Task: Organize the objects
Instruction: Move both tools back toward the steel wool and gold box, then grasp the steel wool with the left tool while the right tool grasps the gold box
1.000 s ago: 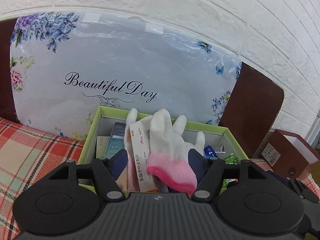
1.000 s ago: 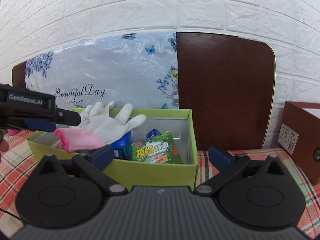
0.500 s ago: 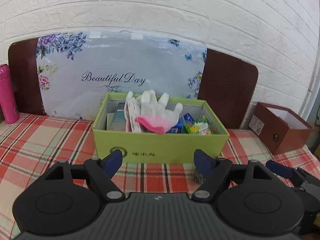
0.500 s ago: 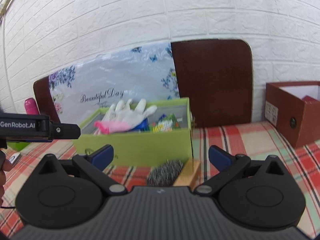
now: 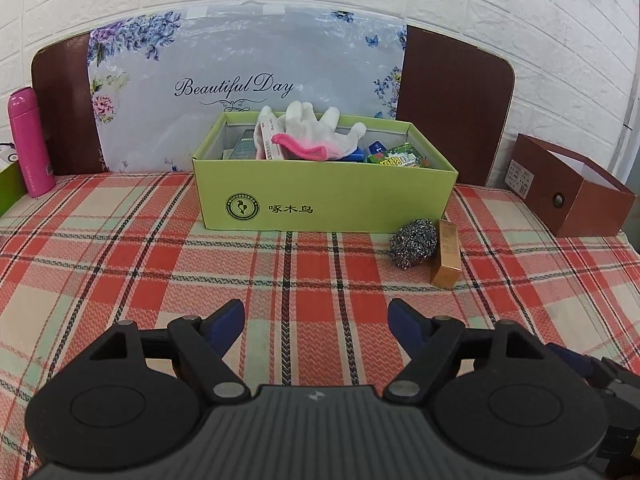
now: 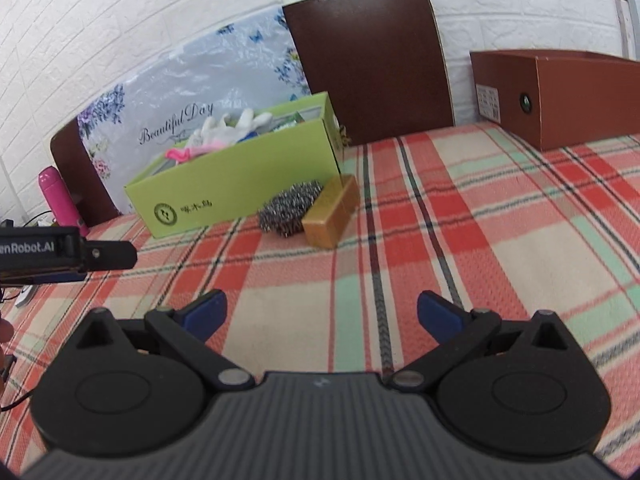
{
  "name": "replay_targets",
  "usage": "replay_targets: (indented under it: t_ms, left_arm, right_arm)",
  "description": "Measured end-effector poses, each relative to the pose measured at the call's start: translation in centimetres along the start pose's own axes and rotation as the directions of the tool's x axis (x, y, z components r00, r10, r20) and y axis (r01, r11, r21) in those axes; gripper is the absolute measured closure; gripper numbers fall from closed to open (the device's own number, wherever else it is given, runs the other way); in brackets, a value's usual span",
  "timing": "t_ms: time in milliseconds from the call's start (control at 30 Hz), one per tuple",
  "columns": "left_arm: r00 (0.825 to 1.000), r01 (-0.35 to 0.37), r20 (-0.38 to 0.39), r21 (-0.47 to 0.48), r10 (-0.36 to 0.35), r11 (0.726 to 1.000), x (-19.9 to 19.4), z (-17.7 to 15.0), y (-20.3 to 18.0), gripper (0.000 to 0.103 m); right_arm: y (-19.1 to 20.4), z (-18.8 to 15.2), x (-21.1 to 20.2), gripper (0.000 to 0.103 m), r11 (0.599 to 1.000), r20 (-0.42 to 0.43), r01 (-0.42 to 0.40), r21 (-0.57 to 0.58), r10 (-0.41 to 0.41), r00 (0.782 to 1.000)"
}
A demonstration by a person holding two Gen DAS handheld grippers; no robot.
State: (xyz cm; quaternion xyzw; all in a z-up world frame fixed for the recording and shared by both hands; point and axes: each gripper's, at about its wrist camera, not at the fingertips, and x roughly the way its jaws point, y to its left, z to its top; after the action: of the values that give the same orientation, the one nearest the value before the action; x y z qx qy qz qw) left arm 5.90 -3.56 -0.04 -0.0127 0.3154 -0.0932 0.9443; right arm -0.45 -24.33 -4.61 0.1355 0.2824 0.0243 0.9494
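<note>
Both tongs are hanging low over the plaid-covered table, well back from the green box, and both are standing wide with nothing between their tips: the left tongs and the right tongs. By my reading, the step in hand is a pause between picks, with the next thing to be gathered not yet approached.

Two things are lying loose on the cloth just beside the box's right front corner: a steel scouring ball and a small gold carton, the two touching or nearly so. The right tongs are sitting nearer to them, so the next move is probably calling for that pair to reach forward, straddle one of them, and close; the ball will likely be giving under pressure, the carton holding firm.

The green box is carrying a white glove with a pink cuff draped on top, a green snack packet at its right end, a white-and-pink carton standing on edge, and other small packs I cannot make out. A brown box is sitting open at far right; its contents are not showing
</note>
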Motion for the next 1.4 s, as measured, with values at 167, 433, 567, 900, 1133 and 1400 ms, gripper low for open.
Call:
replay_targets:
  t_ms: [167, 433, 567, 900, 1133, 1400]
  left_arm:
    - [1.000, -0.002, -0.022, -0.003, 0.002, 1.000, 0.5, -0.3, -0.1, 0.021]
    - [0.998, 0.065, -0.025, -0.037, -0.065, 0.997, 1.0, -0.6, 0.6, 0.021]
    - [0.998, 0.055, -0.025, -0.049, -0.057, 0.997, 1.4, -0.3, 0.7, 0.021]
    - [0.983, 0.180, -0.039, -0.026, -0.181, 0.983, 2.4, 0.9, -0.3, 0.022]
    - [0.972, 0.234, -0.023, 0.015, -0.234, 0.972, 7.0, 3.2, -3.8, 0.022]
    - [0.969, 0.244, -0.060, 0.086, -0.239, 0.966, 14.1, 5.0, -6.9, 0.065]
  right_arm:
    - [0.1, -0.8, 0.0, 0.000, 1.000, -0.024, 0.007, -0.003, -0.008, 1.000]
    - [0.7, 0.5, 1.7, 0.001, 0.997, 0.010, 0.030, -0.068, -0.030, 1.000]
    - [1.2, 2.8, 4.8, 0.021, 0.994, 0.025, 0.062, -0.095, -0.059, 0.998]
    - [1.2, 5.4, 10.4, 0.074, 0.987, -0.041, 0.032, -0.156, -0.038, 0.998]
    - [-1.0, 3.7, 6.2, 0.080, 0.986, -0.023, 0.063, -0.156, -0.068, 0.997]
    - [-3.5, 1.7, 1.2, 0.079, 0.998, -0.066, -0.058, 0.027, 0.059, 0.996]
